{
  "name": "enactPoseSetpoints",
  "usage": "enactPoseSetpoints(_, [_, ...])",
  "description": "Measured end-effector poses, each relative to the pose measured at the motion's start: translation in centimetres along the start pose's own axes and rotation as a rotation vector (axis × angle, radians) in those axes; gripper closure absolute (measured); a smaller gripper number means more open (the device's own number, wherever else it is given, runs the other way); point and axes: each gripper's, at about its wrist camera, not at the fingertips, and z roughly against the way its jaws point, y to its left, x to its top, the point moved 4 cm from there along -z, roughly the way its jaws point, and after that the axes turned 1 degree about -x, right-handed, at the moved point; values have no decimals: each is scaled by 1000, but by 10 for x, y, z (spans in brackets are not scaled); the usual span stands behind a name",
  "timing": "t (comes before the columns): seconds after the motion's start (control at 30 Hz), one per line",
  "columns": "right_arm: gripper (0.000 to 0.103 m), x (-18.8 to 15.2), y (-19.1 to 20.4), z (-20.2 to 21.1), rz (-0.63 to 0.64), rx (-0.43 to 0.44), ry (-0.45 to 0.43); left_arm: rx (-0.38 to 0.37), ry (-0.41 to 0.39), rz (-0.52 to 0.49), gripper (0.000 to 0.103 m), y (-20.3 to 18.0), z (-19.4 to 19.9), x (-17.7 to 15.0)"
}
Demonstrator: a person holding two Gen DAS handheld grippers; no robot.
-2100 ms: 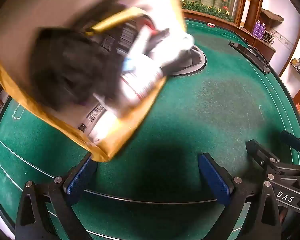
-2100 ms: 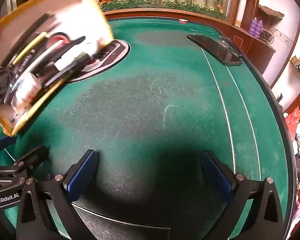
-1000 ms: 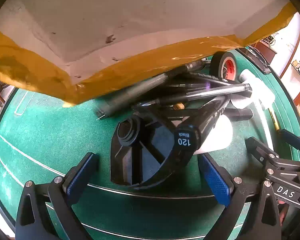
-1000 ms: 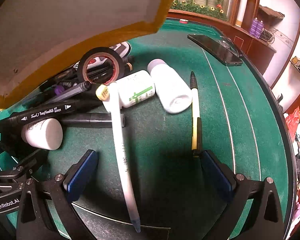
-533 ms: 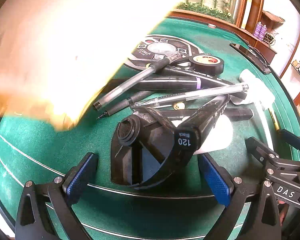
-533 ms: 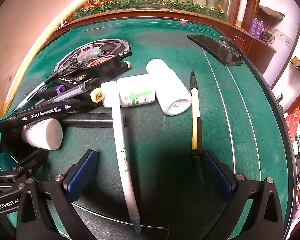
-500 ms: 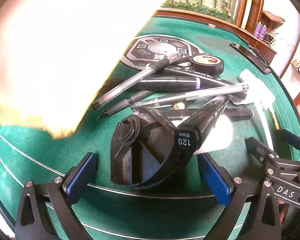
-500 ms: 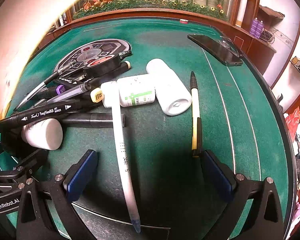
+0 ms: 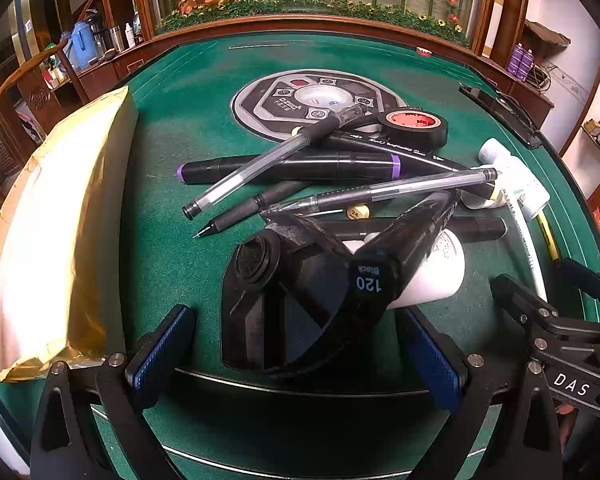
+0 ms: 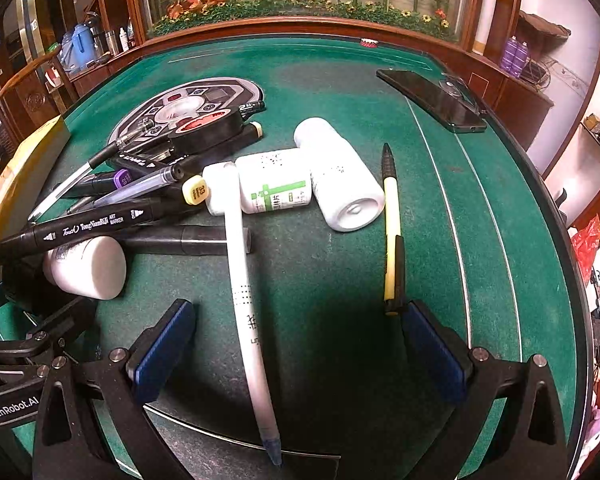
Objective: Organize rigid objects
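Note:
A heap of pens, markers and bottles lies on the green table [image 9: 172, 128]. In the left wrist view a black fan-shaped plastic part [image 9: 284, 304] lies between my open left gripper's [image 9: 296, 344] fingers, with a black "120" marker [image 9: 404, 252], clear gel pens [image 9: 276, 160] and black tape roll [image 9: 414, 126] behind. In the right wrist view my open right gripper [image 10: 298, 348] straddles a long white pen [image 10: 244, 300]; a yellow pen [image 10: 392, 224] touches its right finger. White bottles [image 10: 340, 180] lie beyond.
A white box edged with yellow tape [image 9: 48, 224] lies on its side at the left. A round grey control panel [image 9: 316, 100] is set in the table's middle. A black phone [image 10: 432, 100] lies at the far right. A wooden rim edges the table.
The yellow-taped box tipped its contents onto the table, then swung away left and now lies still at the left edge. The spilled objects have settled. Both grippers kept their places.

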Motion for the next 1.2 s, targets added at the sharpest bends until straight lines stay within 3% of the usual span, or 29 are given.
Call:
enactPoseSetpoints(0.67, [0, -8, 0, 5, 149, 104, 10, -1, -1, 1, 1, 0, 1, -1])
enactPoseSetpoints(0.93, [0, -16, -13, 15, 90, 140, 43, 5, -4, 2, 1, 0, 1, 0])
enactPoseSetpoints(1.2, [5, -9, -6, 28, 87, 122, 19, 21, -97, -17, 1, -2, 19, 1])
